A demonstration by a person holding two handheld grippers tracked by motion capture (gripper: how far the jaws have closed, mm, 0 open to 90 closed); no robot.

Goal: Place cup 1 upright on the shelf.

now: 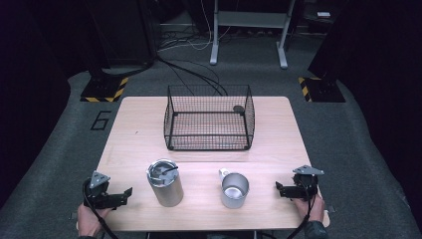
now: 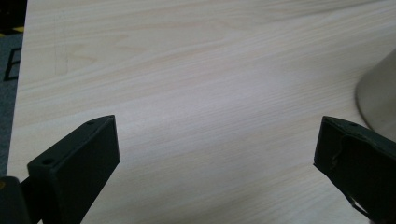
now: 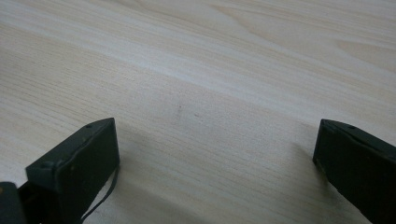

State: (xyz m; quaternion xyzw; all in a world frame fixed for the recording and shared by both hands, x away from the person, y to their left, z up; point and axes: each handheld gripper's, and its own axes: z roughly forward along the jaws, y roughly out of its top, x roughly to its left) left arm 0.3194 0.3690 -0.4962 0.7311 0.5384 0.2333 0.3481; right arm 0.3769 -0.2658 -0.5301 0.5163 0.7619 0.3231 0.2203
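A steel tumbler [image 1: 164, 182] with a lid stands front left on the wooden table [image 1: 139, 137]. A steel mug [image 1: 233, 189] with a handle stands front right. Behind them sits a black wire basket [image 1: 209, 117]. My left gripper [image 1: 128, 193] rests near the front left corner, left of the tumbler, jaws wide open over bare wood [image 2: 210, 135]. The tumbler's base [image 2: 379, 100] shows at the right edge of the left gripper view. My right gripper [image 1: 278, 189] sits at the front right, right of the mug, open over bare wood [image 3: 215, 140].
A small dark round thing [image 1: 239, 108] lies at the basket's back right corner. Cables run across the grey floor behind the table. A white desk frame [image 1: 249, 30] stands far back. Yellow-black striped bases [image 1: 104, 89] flank the table's far corners.
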